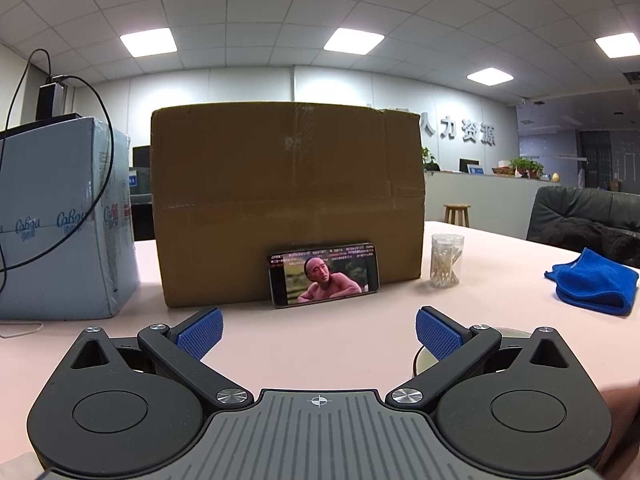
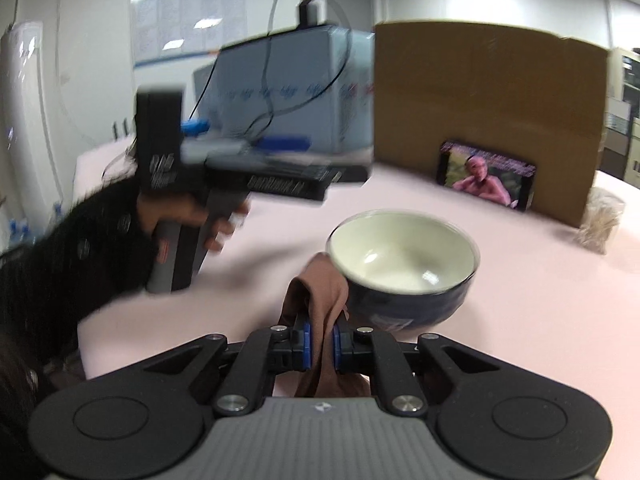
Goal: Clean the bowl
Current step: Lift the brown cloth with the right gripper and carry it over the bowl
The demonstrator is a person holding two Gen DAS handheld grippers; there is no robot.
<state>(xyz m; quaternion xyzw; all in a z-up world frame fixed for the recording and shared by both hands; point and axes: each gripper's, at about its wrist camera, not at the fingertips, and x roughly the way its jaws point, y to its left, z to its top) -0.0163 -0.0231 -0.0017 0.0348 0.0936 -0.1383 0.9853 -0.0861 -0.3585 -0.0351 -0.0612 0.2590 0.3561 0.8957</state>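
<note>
A brown cloth is clamped in the right tool; the bowl is found just upper right. The left tool is held open, empty.

Pale pink surface here, pretty cluttered: big cardboard box with a phone leaning on it, clear jar of cotton swabs beside that, light blue carton left, blue cloth right, bowl up front.
</note>
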